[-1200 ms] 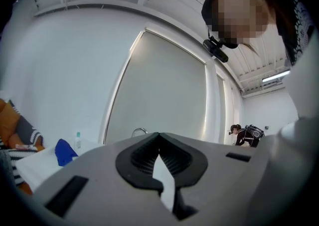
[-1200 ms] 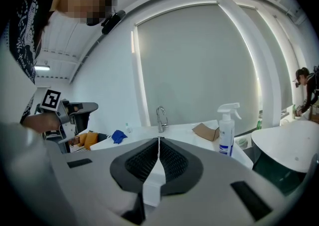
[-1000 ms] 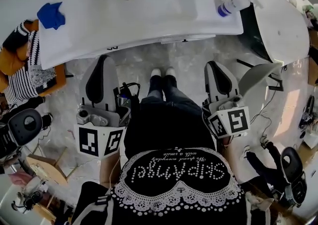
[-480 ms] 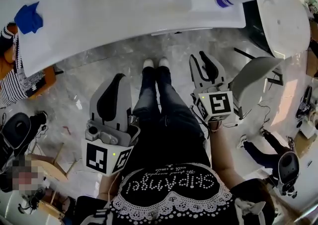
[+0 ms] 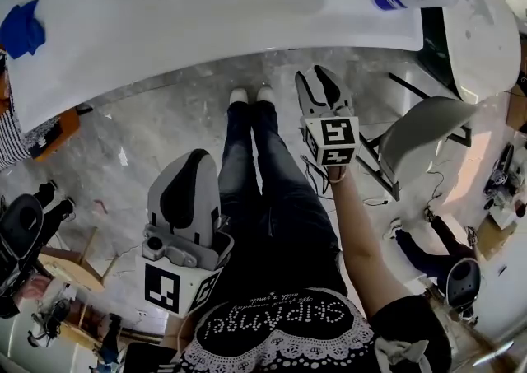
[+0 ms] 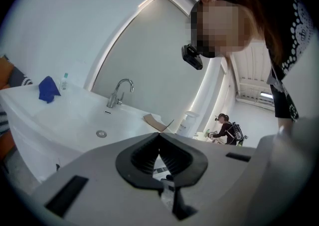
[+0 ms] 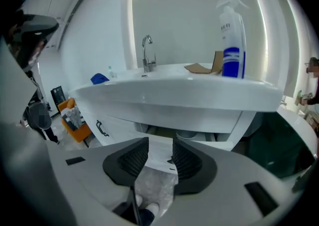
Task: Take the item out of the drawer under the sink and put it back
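Grippers hang beside our dark-trousered legs (image 5: 268, 190). Nearest, our left gripper (image 5: 194, 159) has its jaws pressed together on nothing. Farther on, our right gripper (image 5: 315, 76) points toward the white sink (image 5: 247, 38). Its jaws have just been opening and stand wide, empty. Between them lies the white drawer (image 7: 157, 150) under the sink's front edge. The item inside we cannot make out.

On my shirt (image 5: 284, 322) I read rhinestone letters, upside down, roughly "SkipAngel", with a script line ending "with a smile". The bottle (image 7: 232, 45) label is too small to read. The left hand-held gripper (image 5: 196, 157) and right hand-held gripper (image 5: 315, 75) show only square markers.
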Tool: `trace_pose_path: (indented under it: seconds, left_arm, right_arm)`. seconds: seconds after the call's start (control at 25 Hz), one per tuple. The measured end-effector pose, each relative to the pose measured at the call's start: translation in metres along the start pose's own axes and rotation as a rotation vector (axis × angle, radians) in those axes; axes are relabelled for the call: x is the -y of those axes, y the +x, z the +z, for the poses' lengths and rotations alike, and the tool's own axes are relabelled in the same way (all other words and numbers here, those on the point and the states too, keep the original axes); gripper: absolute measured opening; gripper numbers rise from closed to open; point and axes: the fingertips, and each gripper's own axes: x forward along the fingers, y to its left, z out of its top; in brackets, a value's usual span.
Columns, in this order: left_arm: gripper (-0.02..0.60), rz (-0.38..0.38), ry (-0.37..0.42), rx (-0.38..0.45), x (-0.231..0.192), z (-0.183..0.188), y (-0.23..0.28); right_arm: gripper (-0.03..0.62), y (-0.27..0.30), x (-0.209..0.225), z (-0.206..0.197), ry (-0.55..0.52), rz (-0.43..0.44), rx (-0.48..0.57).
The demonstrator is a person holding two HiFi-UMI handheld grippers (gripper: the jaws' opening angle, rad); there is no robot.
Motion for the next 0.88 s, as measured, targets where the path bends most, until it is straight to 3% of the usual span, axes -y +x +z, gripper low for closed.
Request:
trace_pose_path:
  seconds: [0.28,0.88]
  left_arm:
    - [0.005,0.031,-0.051,-0.008,-0.003,-0.011,0.001]
    - [0.005,0.051,-0.141,-0.062,-0.001,-0.061,0.000]
  right_arm:
    - [0.144,0.051,0.029,-0.053,0.094,-0.073,-0.073]
    - [0.144,0.094,0.037,-0.087,0.095,-0.053,-0.097]
